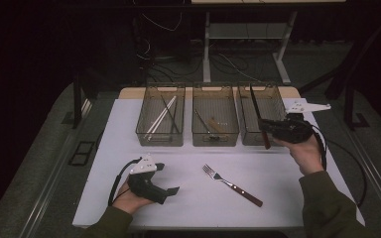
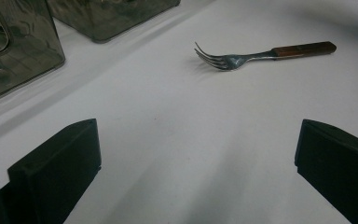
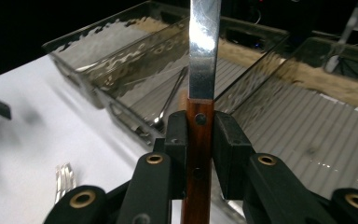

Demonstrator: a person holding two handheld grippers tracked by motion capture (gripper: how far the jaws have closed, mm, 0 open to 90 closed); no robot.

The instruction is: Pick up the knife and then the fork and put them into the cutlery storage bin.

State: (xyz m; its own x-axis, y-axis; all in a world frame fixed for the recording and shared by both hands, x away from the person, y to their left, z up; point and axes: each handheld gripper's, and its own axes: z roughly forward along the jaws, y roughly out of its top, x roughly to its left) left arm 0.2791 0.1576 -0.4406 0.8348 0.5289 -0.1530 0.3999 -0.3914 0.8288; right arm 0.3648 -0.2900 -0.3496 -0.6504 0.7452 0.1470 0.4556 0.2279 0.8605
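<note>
High view first: the right gripper (image 1: 274, 127) has a knife (image 1: 258, 114) pinched by its wooden handle, over the front edge of the right-hand bin (image 1: 278, 101). The knife's long axis runs nearly front to back, blade pointing away from the person over the bin, handle end poking down toward the table (image 1: 129, 124). The left gripper (image 1: 167, 178) rests low near the front-left, and a fork (image 1: 230, 185) lies between the hands.

Left gripper view – jaws spread wide with bare table between them; the fork (image 2: 261, 53) is well ahead, tines pointing left.

Right gripper view – jaws clamped on the knife (image 3: 200, 93): reddish-brown riveted handle, shiny flat steel blade going straight up
</note>
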